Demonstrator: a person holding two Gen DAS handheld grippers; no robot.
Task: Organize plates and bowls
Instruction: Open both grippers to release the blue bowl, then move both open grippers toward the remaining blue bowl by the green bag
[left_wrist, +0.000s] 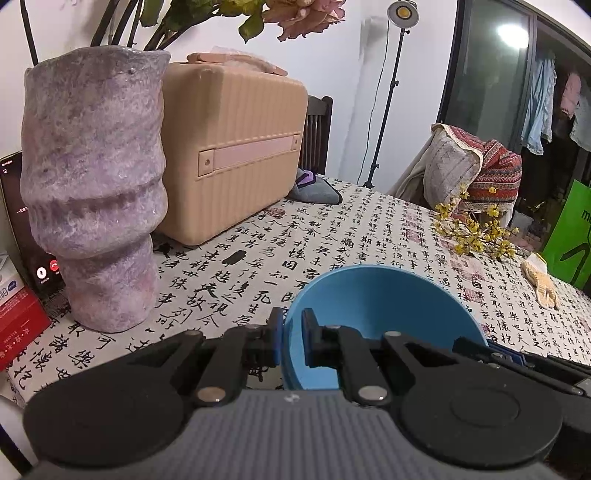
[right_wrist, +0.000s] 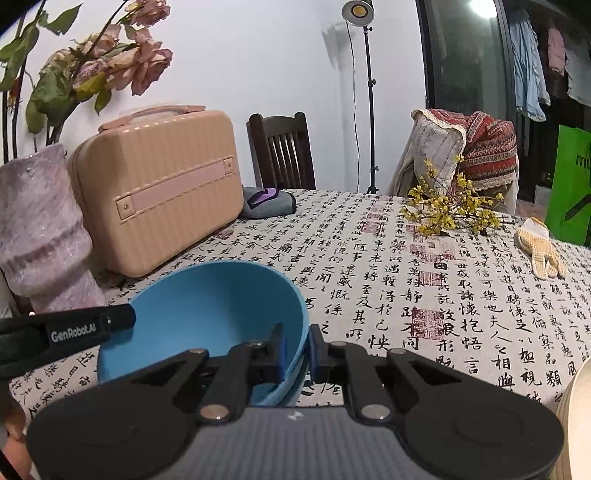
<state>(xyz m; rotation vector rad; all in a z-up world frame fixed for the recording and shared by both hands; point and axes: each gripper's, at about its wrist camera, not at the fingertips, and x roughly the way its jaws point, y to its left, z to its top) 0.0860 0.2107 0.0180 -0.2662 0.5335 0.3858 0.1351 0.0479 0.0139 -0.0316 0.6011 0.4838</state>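
Observation:
A blue bowl (left_wrist: 376, 302) sits tilted just above the calligraphy tablecloth, gripped from both sides. My left gripper (left_wrist: 291, 332) is shut on its left rim, one pad inside and one outside the wall. My right gripper (right_wrist: 298, 347) is shut on the right rim of the same blue bowl (right_wrist: 207, 306). In the right wrist view the left gripper (right_wrist: 110, 321) reaches in from the left edge to the bowl's far rim. The right gripper (left_wrist: 509, 354) shows low on the right in the left wrist view. The bowl's underside is hidden.
A tall mauve vase (left_wrist: 92, 192) and a beige case (left_wrist: 236, 147) stand close on the left. Yellow flower sprigs (right_wrist: 450, 210) and a knit glove (right_wrist: 539, 251) lie at the far right. A cream plate edge (right_wrist: 576, 406) shows at the near right. A phone (left_wrist: 22, 229) leans behind the vase.

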